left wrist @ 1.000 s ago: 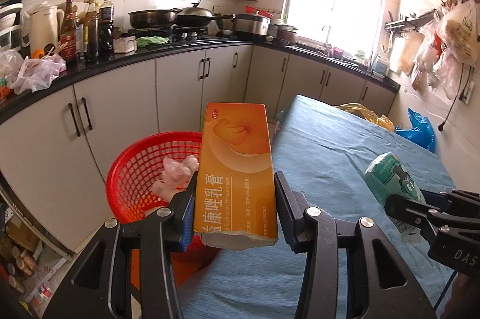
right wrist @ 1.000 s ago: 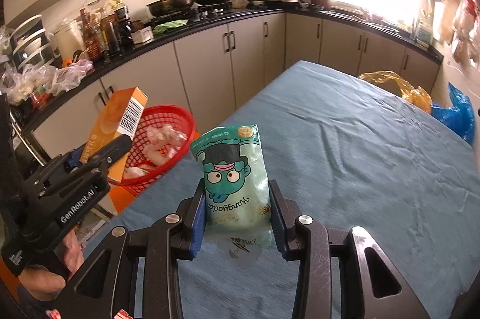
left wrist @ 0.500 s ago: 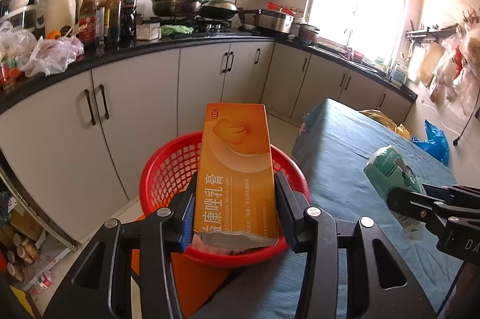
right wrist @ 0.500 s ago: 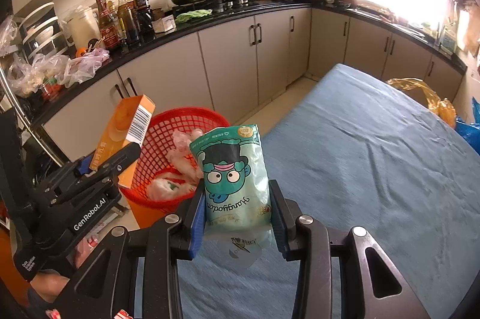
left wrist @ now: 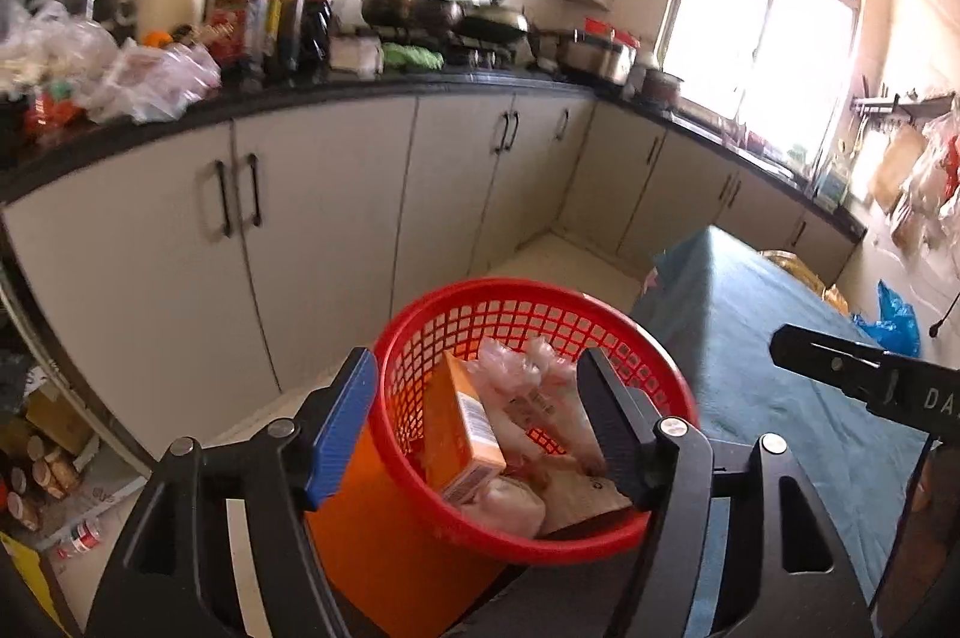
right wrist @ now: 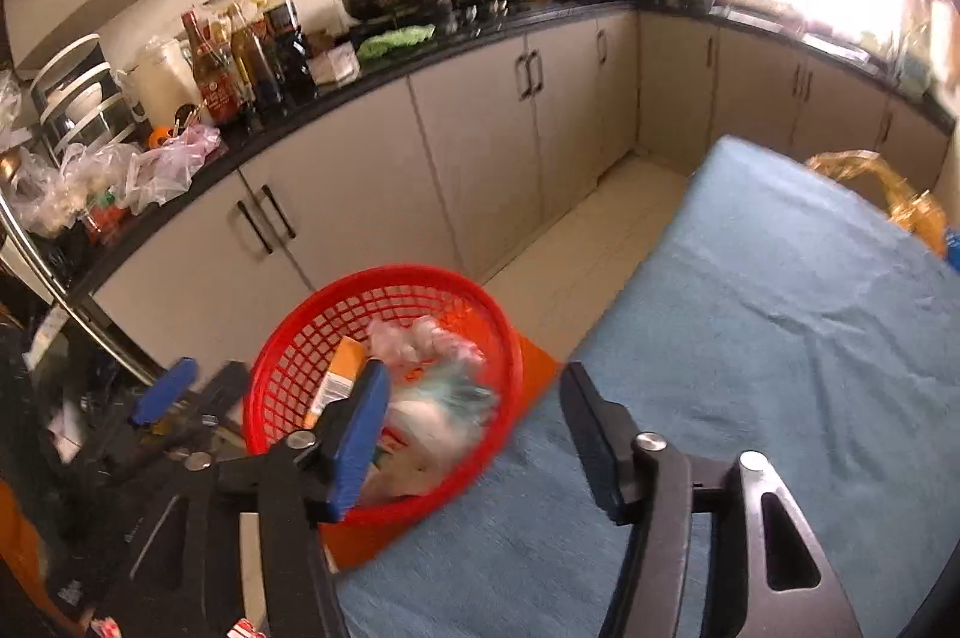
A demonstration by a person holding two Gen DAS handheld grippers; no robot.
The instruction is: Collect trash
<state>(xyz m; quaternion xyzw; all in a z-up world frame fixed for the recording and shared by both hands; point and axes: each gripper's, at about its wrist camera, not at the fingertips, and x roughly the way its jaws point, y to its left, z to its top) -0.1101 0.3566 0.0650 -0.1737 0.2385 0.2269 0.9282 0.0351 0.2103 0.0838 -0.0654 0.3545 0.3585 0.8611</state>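
A red mesh basket point(left wrist: 651, 356) point(right wrist: 282, 374) stands on an orange stool beside the blue-covered table. The orange medicine box point(left wrist: 465, 428) point(right wrist: 336, 380) lies inside it among clear plastic wrappers point(left wrist: 522, 386). The green cartoon snack bag point(right wrist: 444, 404), blurred, is dropping into the basket. My left gripper point(left wrist: 480, 422) is open and empty above the basket. My right gripper point(right wrist: 471, 434) is open and empty at the basket's right rim; its side shows in the left wrist view point(left wrist: 864, 380). The left gripper shows in the right wrist view point(right wrist: 180, 398).
The blue-covered table point(right wrist: 780, 326) point(left wrist: 780, 374) lies to the right. Grey cabinets point(left wrist: 336, 218) under a black counter with bottles point(right wrist: 252, 56), pans and plastic bags run along the back. A yellow bag point(right wrist: 870, 182) and a blue bag point(left wrist: 897, 320) lie beyond the table.
Both grippers opened over the basket. The orange box fell from the left gripper into the basket, and the green snack bag left the right gripper and is falling in.
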